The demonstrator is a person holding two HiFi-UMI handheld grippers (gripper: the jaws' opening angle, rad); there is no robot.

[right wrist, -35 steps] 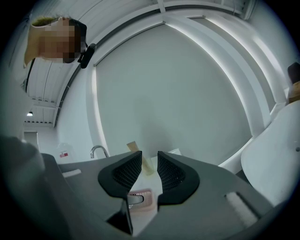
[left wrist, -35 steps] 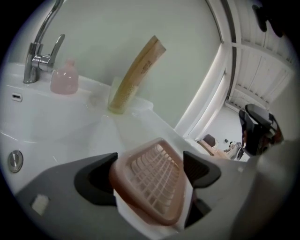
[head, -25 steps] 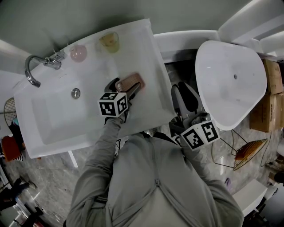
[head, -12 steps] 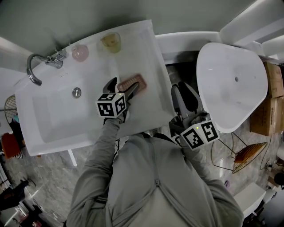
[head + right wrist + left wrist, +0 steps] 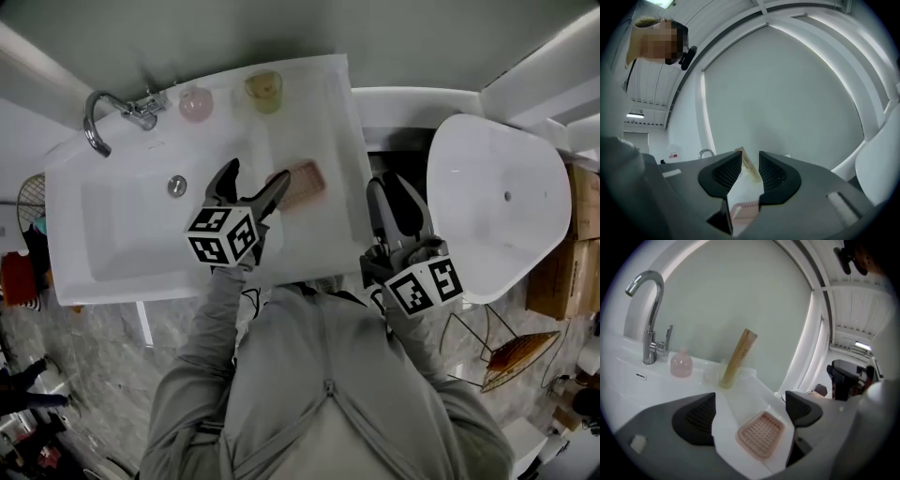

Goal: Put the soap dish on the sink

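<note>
One soap dish [image 5: 306, 185] on sink [image 5: 122, 246], edge behind left tool [image 5: 256, 175]

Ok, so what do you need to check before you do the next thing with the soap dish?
1. Soap dish lies flat on the sink, on its ledge: ok.
2. The dish is wholly on the ledge, though near the sink's right edge: ok.
3. Left gripper has its jaws wide apart and does not grip the dish: ok.
4. Right gripper holds nothing, its jaws a narrow gap apart: ok.
5. Cup and pink bottle stand upright, apart from the dish: ok.
6. Whether the dish sits firm or could slide on a wet ledge: cannot tell.
</note>
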